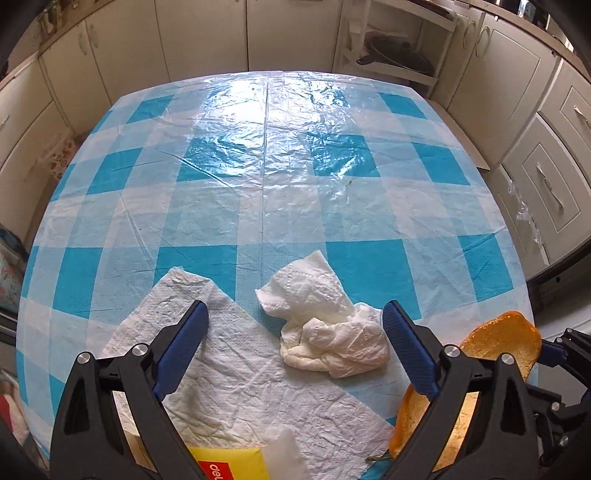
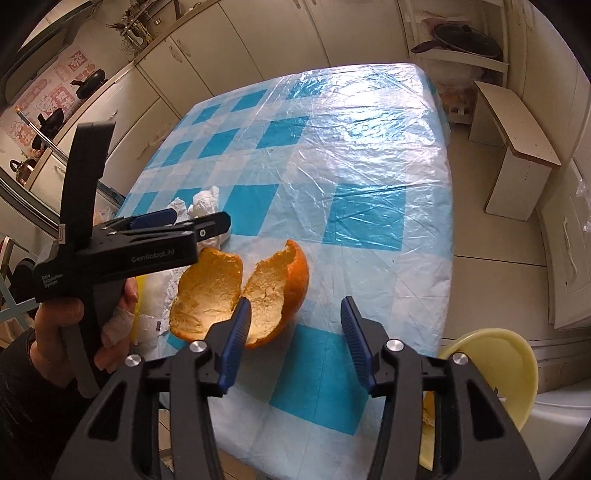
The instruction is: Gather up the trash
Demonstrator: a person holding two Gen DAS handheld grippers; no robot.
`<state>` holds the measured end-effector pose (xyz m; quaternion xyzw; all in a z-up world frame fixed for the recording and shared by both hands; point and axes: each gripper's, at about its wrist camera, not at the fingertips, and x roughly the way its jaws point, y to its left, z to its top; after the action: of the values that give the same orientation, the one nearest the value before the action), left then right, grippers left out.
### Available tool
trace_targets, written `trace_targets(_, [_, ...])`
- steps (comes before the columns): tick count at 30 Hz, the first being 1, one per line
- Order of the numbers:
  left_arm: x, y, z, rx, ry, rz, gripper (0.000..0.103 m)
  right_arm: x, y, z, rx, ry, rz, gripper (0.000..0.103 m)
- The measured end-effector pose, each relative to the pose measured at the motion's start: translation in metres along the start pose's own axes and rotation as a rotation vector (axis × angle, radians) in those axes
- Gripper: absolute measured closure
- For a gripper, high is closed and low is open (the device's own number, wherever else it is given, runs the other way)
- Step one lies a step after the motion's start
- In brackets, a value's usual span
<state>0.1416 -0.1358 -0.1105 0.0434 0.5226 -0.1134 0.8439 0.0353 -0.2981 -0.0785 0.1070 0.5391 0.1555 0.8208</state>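
Nearest the right tongs [image 2: 295, 317], the peel [image 2: 240, 291] lies on the surface [image 2: 369, 155], just in front of the left pad and touching or nearly touching it. It is split into two cupped halves joined at the near side, pale insides up, orange skin showing along the far right rim. Its long axis runs across the right wrist view, left to right, with the split pointing away toward the far end of the surface. The right tongs stand released, with bare cloth between the pads and nothing gripped. Below the surface's near right corner sits a yellow bowl [image 2: 495, 365].

The left tongs [image 1: 295, 321] are also released, pads spread wide and holding nothing. Under them, at the near edge, lies a flat tissue [image 1: 236, 373], one corner pointing away toward the far left; the left pad hangs over it. A yellow pack [image 1: 229, 463] shows at the very bottom edge. Between the pads, closer to the right one, sits a wad [image 1: 328, 325] of crumpled tissue, its long axis slanting from near right to far left. Whether the right pad touches it cannot be told. A hand [image 2: 55, 325] grips the left tool's handle.

Beyond, the checked cloth runs bare to the far edge, with cabinets [image 1: 207, 33] behind.
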Motion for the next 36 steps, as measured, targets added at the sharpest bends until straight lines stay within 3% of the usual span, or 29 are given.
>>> trace_targets(1, [-0.001,-0.002,0.0,0.013,-0.012,0.011,0.022,0.0,0.002,-0.001,-0.007,-0.005,-0.003,0.06])
trace_targets(2, [-0.002,-0.004,-0.001,0.029,-0.026,0.028,0.038,0.002,0.004,0.0,-0.016,-0.004,-0.002,0.074])
trace_targets(3, [-0.004,-0.007,-0.001,0.051,-0.039,0.032,0.045,0.004,0.006,0.0,-0.017,0.006,0.008,0.081])
trace_targets(4, [-0.006,-0.008,-0.001,0.058,-0.041,0.02,0.062,0.004,0.007,0.001,-0.018,-0.002,0.01,0.088])
trace_targets(5, [-0.008,-0.008,0.0,0.06,-0.039,0.012,0.072,0.001,0.007,0.001,-0.017,-0.013,0.013,0.094])
trace_targets(7, [-0.009,-0.005,0.0,0.048,-0.037,-0.012,0.076,-0.007,0.003,0.004,0.012,-0.041,0.049,0.096])
trace_targets(13, [-0.01,0.007,-0.001,0.006,-0.025,-0.055,0.078,-0.033,-0.035,0.009,0.227,-0.141,0.264,0.097])
trace_targets(15, [-0.01,0.007,-0.001,0.006,-0.025,-0.055,0.078,-0.037,-0.044,0.009,0.275,-0.158,0.296,0.097])
trace_targets(21, [-0.013,0.011,-0.001,-0.016,-0.036,-0.054,0.078,-0.032,-0.041,0.01,0.215,-0.122,0.115,0.096])
trace_targets(25, [-0.02,0.011,-0.001,-0.015,-0.057,-0.042,0.078,-0.017,-0.035,0.007,0.195,-0.076,0.08,0.069])
trace_targets(31, [-0.019,0.006,-0.002,0.005,-0.049,-0.014,0.077,-0.002,-0.027,0.003,0.162,-0.037,0.056,0.069])
trace_targets(36, [-0.017,0.002,-0.003,0.038,-0.044,0.0,0.077,-0.003,-0.029,0.002,0.174,-0.045,0.063,0.088])
